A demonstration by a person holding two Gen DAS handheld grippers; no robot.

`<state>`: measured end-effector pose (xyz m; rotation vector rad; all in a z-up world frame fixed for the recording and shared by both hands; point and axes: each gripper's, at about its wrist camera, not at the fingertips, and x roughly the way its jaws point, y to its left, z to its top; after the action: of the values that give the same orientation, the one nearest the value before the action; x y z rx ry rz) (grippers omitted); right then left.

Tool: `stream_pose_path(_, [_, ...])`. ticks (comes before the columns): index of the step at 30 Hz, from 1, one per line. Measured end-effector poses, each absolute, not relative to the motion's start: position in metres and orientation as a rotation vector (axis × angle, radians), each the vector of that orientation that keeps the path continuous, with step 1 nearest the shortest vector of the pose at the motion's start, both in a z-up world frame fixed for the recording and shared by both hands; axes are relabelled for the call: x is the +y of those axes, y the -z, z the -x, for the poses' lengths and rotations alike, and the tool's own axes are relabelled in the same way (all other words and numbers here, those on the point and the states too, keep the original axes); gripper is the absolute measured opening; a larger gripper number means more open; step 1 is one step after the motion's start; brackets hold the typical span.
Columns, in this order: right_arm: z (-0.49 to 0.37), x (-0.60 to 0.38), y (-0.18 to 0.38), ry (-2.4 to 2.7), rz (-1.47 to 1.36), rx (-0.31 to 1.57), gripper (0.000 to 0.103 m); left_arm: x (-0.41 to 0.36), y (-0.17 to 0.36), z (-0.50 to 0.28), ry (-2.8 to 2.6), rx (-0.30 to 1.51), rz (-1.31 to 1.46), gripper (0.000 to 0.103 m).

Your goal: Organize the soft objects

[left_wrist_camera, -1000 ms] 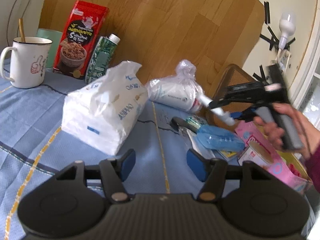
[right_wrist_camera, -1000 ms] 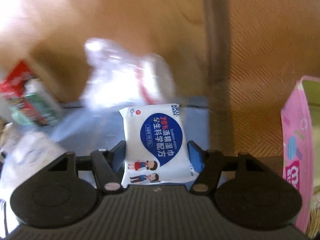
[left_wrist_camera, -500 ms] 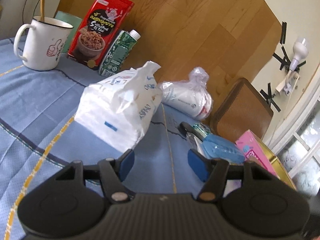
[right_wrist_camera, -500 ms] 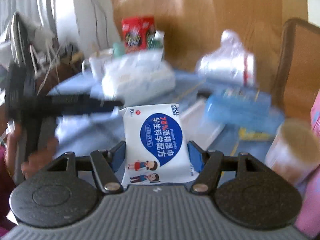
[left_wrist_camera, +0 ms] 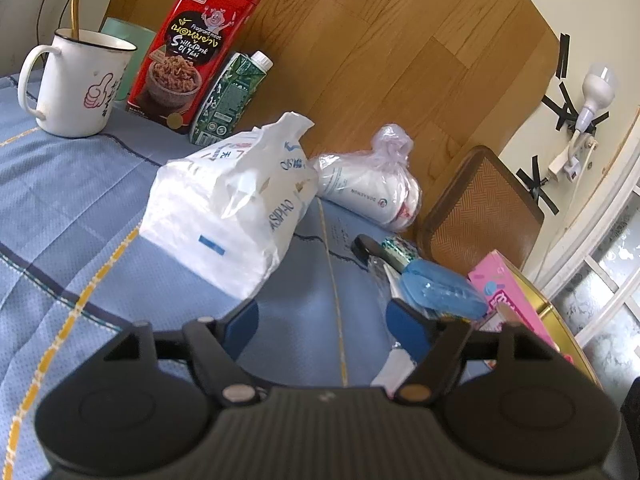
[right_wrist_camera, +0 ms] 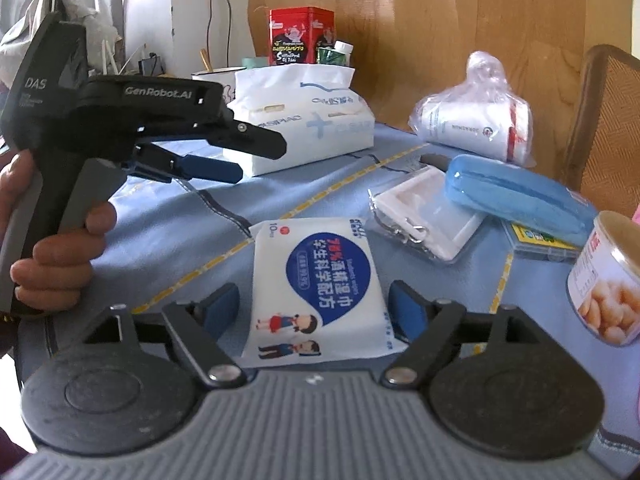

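Observation:
A white and blue wet-wipes pack (right_wrist_camera: 316, 284) lies flat on the blue tablecloth (right_wrist_camera: 168, 224), between the fingers of my right gripper (right_wrist_camera: 314, 306). Those jaws are opening, with a gap showing at the left pad (right_wrist_camera: 224, 304), so the pack is free. My left gripper (left_wrist_camera: 324, 322) hovers over the cloth; its jaws are opening too, with nothing between them. A hand holds the left gripper (right_wrist_camera: 256, 156) at the left of the right wrist view. Ahead of it sit a white tissue pack (left_wrist_camera: 232, 208) and a bagged white roll (left_wrist_camera: 372, 196).
A blue case (right_wrist_camera: 520, 196), a white card holder (right_wrist_camera: 428, 220) and a bean can (right_wrist_camera: 604, 280) crowd the right side. A mug (left_wrist_camera: 76, 84), red pouch (left_wrist_camera: 192, 56) and green carton (left_wrist_camera: 228, 96) stand at the back. A pink box (left_wrist_camera: 508, 300) and wicker chair (left_wrist_camera: 480, 216) border the table's edge.
The right gripper swung round and came down to the table; the wipes pack it gripped now lies on the cloth with the jaws spread. The left jaws have widened.

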<state>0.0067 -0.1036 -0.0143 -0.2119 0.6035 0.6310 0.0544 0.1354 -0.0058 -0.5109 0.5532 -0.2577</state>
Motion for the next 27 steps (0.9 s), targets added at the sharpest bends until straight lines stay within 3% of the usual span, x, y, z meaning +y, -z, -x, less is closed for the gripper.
stream_pose_path(27, [-0.0021,-0.1038,0.0173,-0.629,0.205,0.599,0.086,0.1334,0.0061,-0.0564,0.275,0.561,0.499,0.073])
